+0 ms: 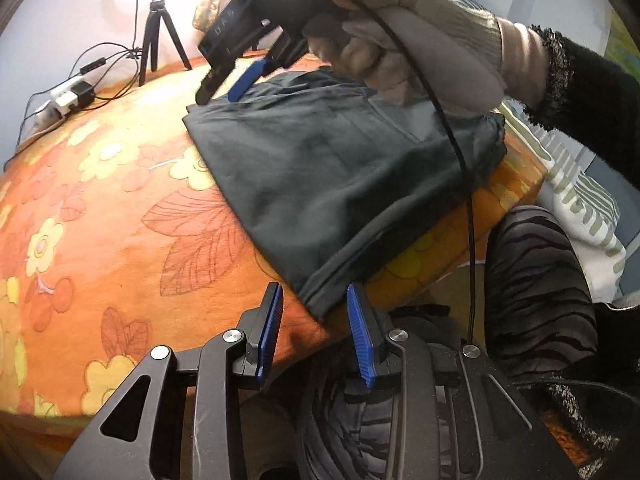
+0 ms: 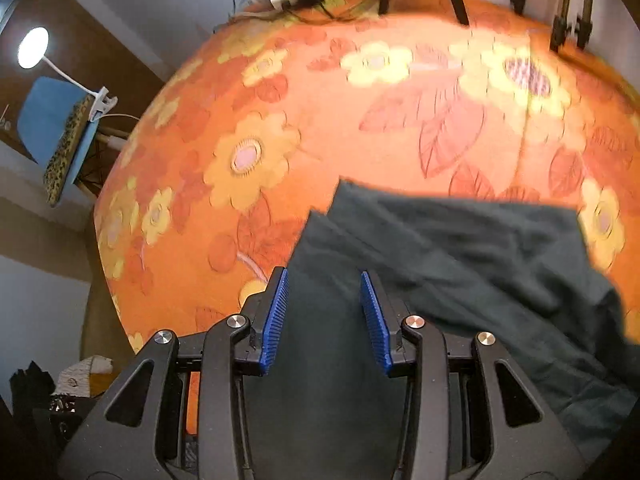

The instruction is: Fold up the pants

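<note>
Two grippers hover over folded dark pants (image 1: pixel 320 184), fingers spread: left gripper (image 1: pixel 316 336) at the near corner, right gripper (image 2: pixel 325 316) above cloth. Only left view shows the gloved hand (image 1: pixel 416 40).

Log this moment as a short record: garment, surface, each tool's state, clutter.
garment: dark pants, folded into a compact stack, lying flat
surface: orange floral cloth
left tool: open, at the stack's near corner, gripping nothing
right tool: open, above the far end of the pants, gripping nothing
right hand: gloved, holds the right tool over the stack
clutter: black tripod and power strip with plugs at the far edge
</note>
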